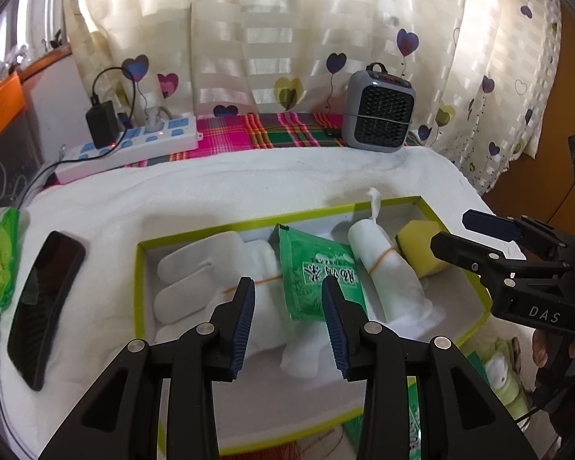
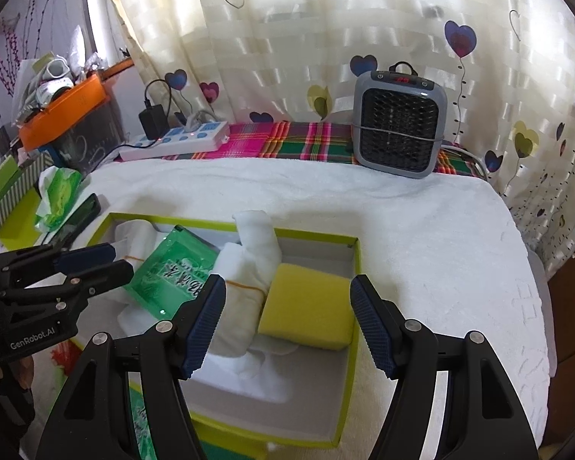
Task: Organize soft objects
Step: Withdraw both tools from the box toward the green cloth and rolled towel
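Gloves [image 1: 195, 280] showed whole only from the left wrist, ahead of the left gripper [image 1: 287, 287] in the box [image 1: 142, 268]. That gripper hung half open, empty, over the packet [image 1: 314, 272]. Beyond the right gripper [image 2: 287, 287], wide open and empty, lay the sponge [image 2: 306, 314].

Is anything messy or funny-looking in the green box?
Mostly tidy. The green packet looks askew: it lies tilted, propped on the white gloves and the rolled white cloth instead of flat. The yellow sponge sits on the cloth's end. Nothing looks spilled or torn.
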Motion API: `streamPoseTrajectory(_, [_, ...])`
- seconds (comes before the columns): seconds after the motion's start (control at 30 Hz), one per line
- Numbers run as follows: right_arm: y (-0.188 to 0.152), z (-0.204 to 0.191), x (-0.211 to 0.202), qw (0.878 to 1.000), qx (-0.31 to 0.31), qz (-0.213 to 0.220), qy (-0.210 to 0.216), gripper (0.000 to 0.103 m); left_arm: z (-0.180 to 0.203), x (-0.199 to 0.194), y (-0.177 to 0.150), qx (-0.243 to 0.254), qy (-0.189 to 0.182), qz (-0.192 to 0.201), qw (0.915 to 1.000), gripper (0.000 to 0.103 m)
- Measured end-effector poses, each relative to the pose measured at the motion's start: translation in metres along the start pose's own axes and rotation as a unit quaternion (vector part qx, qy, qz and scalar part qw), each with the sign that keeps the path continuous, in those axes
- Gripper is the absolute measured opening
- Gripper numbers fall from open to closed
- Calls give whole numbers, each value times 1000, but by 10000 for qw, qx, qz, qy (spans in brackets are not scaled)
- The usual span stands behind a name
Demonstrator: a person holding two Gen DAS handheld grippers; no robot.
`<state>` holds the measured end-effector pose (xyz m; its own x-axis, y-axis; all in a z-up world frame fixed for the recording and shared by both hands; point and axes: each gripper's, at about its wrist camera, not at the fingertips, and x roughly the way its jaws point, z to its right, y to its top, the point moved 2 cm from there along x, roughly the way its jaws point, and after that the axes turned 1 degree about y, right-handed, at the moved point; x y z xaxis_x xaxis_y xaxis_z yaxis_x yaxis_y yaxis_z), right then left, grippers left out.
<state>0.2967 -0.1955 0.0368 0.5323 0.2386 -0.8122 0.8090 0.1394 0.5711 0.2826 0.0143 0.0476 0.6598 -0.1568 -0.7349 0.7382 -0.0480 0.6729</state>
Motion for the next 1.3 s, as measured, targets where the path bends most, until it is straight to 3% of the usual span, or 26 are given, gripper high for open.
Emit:
streamPoseTrajectory(0.67, [-38,-13,-53,9992,99,395,32,68,2,-54,-42,8,213,183,9996,36])
streamPoseTrajectory(0.93, [-63,-14,-67,9990,178,412,7,68,1,-74,-60,142,456,334,9983,38])
streamPoseTrajectory(1.3, [-89,-11,-87,9984,297,473,-95,68,-10,-88,-83,-61,296,328,9990,39])
